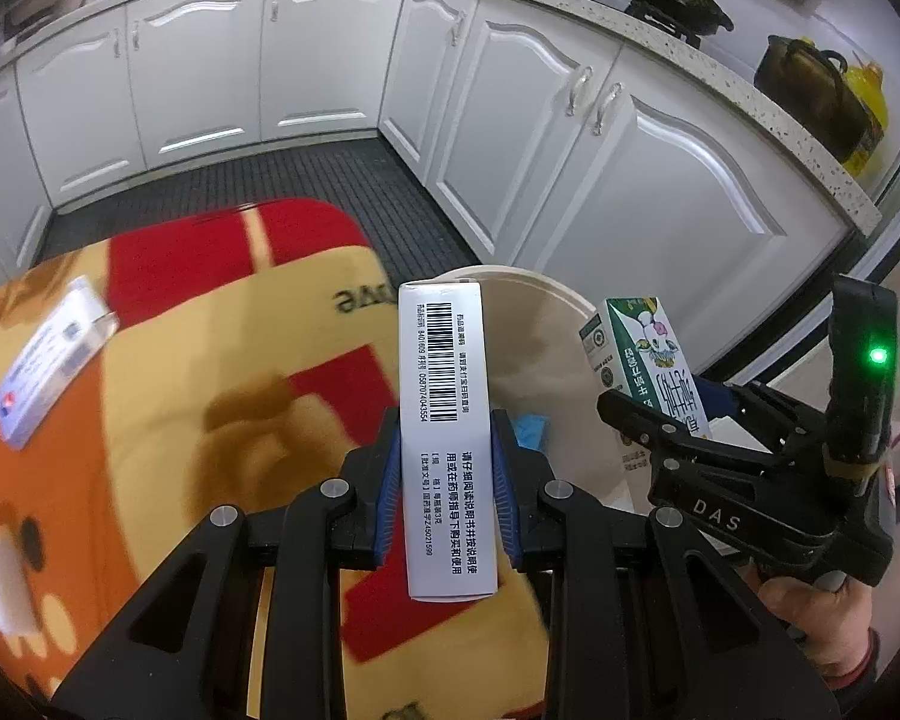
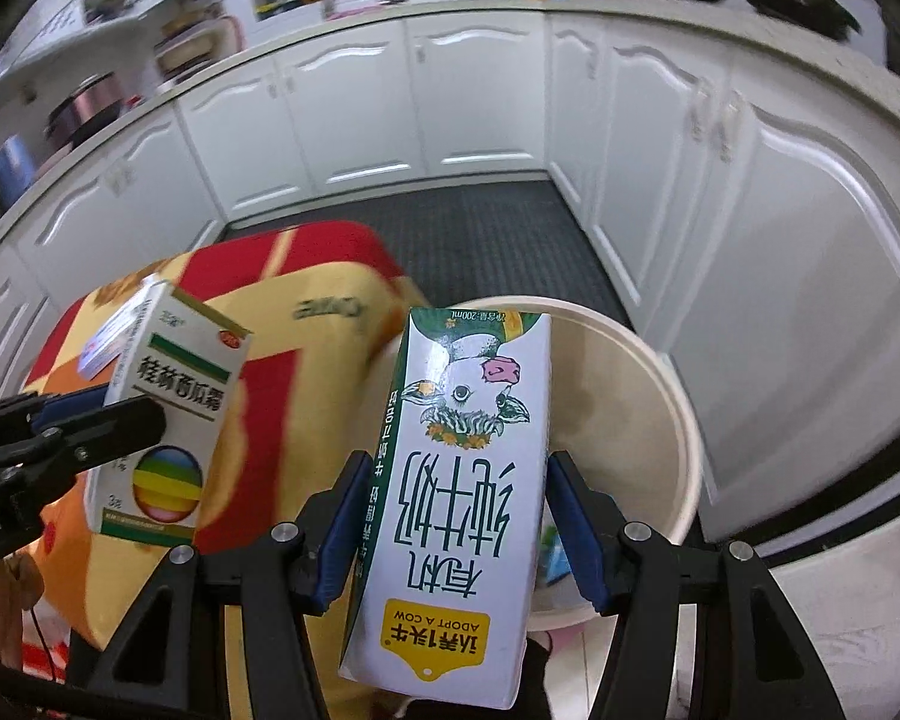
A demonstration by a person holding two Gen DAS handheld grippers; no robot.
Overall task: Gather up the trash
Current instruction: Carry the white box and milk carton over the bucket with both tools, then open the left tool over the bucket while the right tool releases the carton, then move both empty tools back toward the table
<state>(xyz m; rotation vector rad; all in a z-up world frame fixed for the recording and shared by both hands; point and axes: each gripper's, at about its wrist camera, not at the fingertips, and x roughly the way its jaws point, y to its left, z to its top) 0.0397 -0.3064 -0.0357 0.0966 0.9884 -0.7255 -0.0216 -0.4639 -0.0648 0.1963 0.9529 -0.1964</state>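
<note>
A flat blister-pack box (image 1: 51,363) lies on the bear-print blanket (image 1: 222,324) covering the surface, well to the left of the left tool (image 1: 447,474). That tool is clamped on a white medicine box (image 1: 444,420), barcode side up, its far end over the near rim of a beige bucket (image 1: 546,324). To its right, the right tool (image 2: 450,516) grips a milk carton (image 2: 462,450) upside down, held above the bucket's opening. White kitchen cabinets (image 1: 630,180) stand beyond both tools.
</note>
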